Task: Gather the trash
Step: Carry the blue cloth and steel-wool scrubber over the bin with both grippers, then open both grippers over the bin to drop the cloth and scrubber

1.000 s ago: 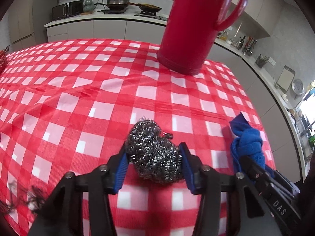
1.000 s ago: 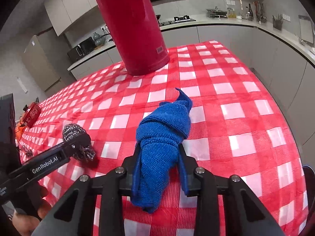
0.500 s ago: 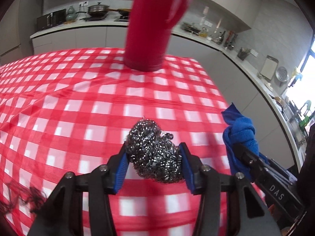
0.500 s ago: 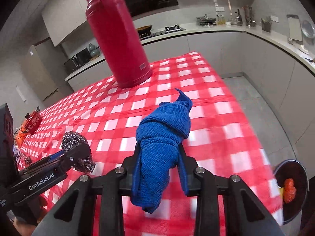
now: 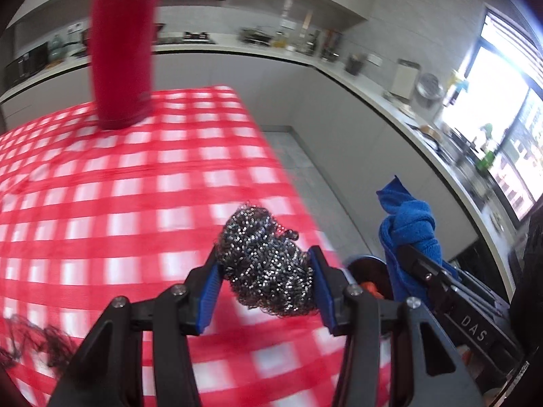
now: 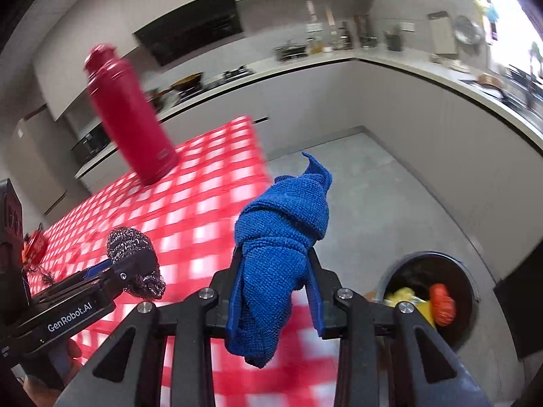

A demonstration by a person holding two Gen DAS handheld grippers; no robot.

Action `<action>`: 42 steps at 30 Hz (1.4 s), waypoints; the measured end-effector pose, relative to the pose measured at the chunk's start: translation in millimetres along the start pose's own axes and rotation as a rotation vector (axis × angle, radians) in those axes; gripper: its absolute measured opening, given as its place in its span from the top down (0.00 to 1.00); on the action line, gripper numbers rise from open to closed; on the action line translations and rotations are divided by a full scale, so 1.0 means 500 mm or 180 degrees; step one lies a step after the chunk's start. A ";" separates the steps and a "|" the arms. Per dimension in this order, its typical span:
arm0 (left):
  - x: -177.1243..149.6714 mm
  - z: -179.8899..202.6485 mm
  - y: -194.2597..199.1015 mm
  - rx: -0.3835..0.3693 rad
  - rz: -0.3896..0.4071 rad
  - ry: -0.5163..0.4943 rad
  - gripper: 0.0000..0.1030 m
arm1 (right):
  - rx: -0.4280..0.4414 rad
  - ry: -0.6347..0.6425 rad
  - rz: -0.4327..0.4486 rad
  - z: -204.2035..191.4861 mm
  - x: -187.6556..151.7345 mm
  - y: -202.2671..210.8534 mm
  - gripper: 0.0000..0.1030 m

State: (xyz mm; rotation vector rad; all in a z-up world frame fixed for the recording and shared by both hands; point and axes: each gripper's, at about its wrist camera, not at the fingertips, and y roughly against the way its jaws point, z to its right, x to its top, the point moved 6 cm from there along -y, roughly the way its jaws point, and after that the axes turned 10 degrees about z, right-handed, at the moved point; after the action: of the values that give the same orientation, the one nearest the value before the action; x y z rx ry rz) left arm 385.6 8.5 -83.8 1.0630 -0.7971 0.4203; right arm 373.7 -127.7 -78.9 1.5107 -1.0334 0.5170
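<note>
The trash bin [image 6: 431,300] stands on the floor beside the table [image 6: 190,217], which is covered by a red checked cloth, and it already holds yellow and orange pieces. A tall red flask [image 6: 130,118] stands far back on the table. The blue rag [image 6: 281,254] is pinched in the right gripper [image 6: 275,291], whose jaws are closed on its middle, above the table edge and not yet over the bin. It looks soft and light, so I think a hold around the bunched middle is best, because the loose ends hang down. The steel wool ball [image 5: 266,261] is clamped in the left gripper [image 5: 266,291] above the table. It seems springy and very light, so a grip across its widest part should be enough.
</note>
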 end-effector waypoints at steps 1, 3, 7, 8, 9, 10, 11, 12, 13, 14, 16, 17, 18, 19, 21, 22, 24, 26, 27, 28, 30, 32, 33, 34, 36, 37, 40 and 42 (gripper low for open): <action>-0.002 0.023 -0.008 -0.0051 -0.0021 -0.0038 0.51 | -0.0052 -0.0030 0.0009 0.023 0.000 0.010 0.66; -0.009 0.077 -0.025 -0.0158 -0.0070 -0.0122 0.51 | -0.0153 -0.0101 0.0023 0.077 0.000 0.029 0.66; -0.025 0.158 -0.050 -0.0320 -0.0154 -0.0233 0.51 | -0.0341 -0.0227 0.0025 0.179 -0.007 0.064 0.66; -0.032 0.185 -0.060 -0.0371 -0.0187 -0.0275 0.51 | -0.0387 -0.0261 0.0017 0.208 -0.011 0.072 0.66; -0.037 0.206 -0.068 -0.0402 -0.0209 -0.0308 0.51 | -0.0413 -0.0283 0.0010 0.225 -0.013 0.077 0.66; -0.041 0.216 -0.070 -0.0423 -0.0223 -0.0326 0.51 | -0.0448 -0.0310 0.0001 0.248 -0.017 0.082 0.66; -0.049 0.239 -0.080 -0.0463 -0.0264 -0.0349 0.51 | -0.0485 -0.0329 -0.0011 0.271 -0.021 0.087 0.66; -0.054 0.256 -0.087 -0.0491 -0.0293 -0.0360 0.51 | -0.0511 -0.0344 -0.0024 0.290 -0.025 0.090 0.66; -0.058 0.268 -0.090 -0.0504 -0.0308 -0.0374 0.51 | -0.0529 -0.0365 -0.0044 0.309 -0.029 0.093 0.66; -0.066 0.287 -0.098 -0.0520 -0.0333 -0.0398 0.51 | -0.0549 -0.0387 -0.0064 0.328 -0.034 0.094 0.66; -0.079 0.314 -0.108 -0.0550 -0.0379 -0.0416 0.51 | -0.0584 -0.0412 -0.0091 0.363 -0.043 0.100 0.66; -0.088 0.330 -0.117 -0.0555 -0.0409 -0.0435 0.51 | -0.0593 -0.0431 -0.0115 0.381 -0.048 0.099 0.66; -0.094 0.343 -0.124 -0.0561 -0.0435 -0.0446 0.51 | -0.0597 -0.0443 -0.0139 0.396 -0.054 0.099 0.66; -0.098 0.349 -0.128 -0.0566 -0.0454 -0.0449 0.51 | -0.0600 -0.0453 -0.0165 0.409 -0.060 0.097 0.66; -0.111 0.371 -0.146 -0.0557 -0.0511 -0.0457 0.51 | -0.0597 -0.0463 -0.0227 0.435 -0.073 0.089 0.66; -0.118 0.378 -0.154 -0.0549 -0.0537 -0.0458 0.51 | -0.0590 -0.0461 -0.0257 0.445 -0.078 0.084 0.66; -0.131 0.388 -0.172 -0.0509 -0.0587 -0.0448 0.51 | -0.0566 -0.0458 -0.0328 0.463 -0.091 0.067 0.66; -0.149 0.396 -0.197 -0.0460 -0.0663 -0.0397 0.51 | -0.0540 -0.0454 -0.0418 0.484 -0.104 0.047 0.66; -0.159 0.397 -0.210 -0.0432 -0.0705 -0.0364 0.51 | -0.0527 -0.0456 -0.0450 0.492 -0.110 0.039 0.66; -0.165 0.400 -0.218 -0.0407 -0.0725 -0.0354 0.51 | -0.0508 -0.0449 -0.0500 0.503 -0.118 0.027 0.66; -0.182 0.404 -0.242 -0.0334 -0.0786 -0.0322 0.51 | -0.0480 -0.0427 -0.0565 0.514 -0.127 0.007 0.66; -0.202 0.407 -0.268 -0.0249 -0.0866 -0.0295 0.51 | -0.0420 -0.0410 -0.0675 0.529 -0.141 -0.019 0.66; -0.211 0.408 -0.277 -0.0215 -0.0903 -0.0289 0.51 | -0.0400 -0.0401 -0.0713 0.532 -0.145 -0.031 0.66; -0.218 0.411 -0.284 -0.0201 -0.0934 -0.0280 0.50 | -0.0378 -0.0385 -0.0754 0.535 -0.151 -0.043 0.66; -0.234 0.410 -0.301 -0.0117 -0.0981 -0.0255 0.48 | -0.0312 -0.0344 -0.0838 0.542 -0.162 -0.068 0.65; -0.242 0.410 -0.313 -0.0072 -0.1016 -0.0242 0.48 | -0.0286 -0.0318 -0.0880 0.545 -0.167 -0.079 0.63; -0.254 0.416 -0.342 0.0036 -0.1156 -0.0202 0.40 | -0.0271 -0.0197 -0.0955 0.559 -0.177 -0.108 0.53; -0.255 0.421 -0.353 0.0091 -0.1170 -0.0181 0.37 | -0.0287 -0.0174 -0.0905 0.575 -0.170 -0.113 0.48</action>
State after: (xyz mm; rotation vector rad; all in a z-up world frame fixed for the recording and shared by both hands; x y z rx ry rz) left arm 339.2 -249.9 -234.4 1.2237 -0.6288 0.0899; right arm 311.7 -376.8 -243.3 1.5657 -0.8531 0.2273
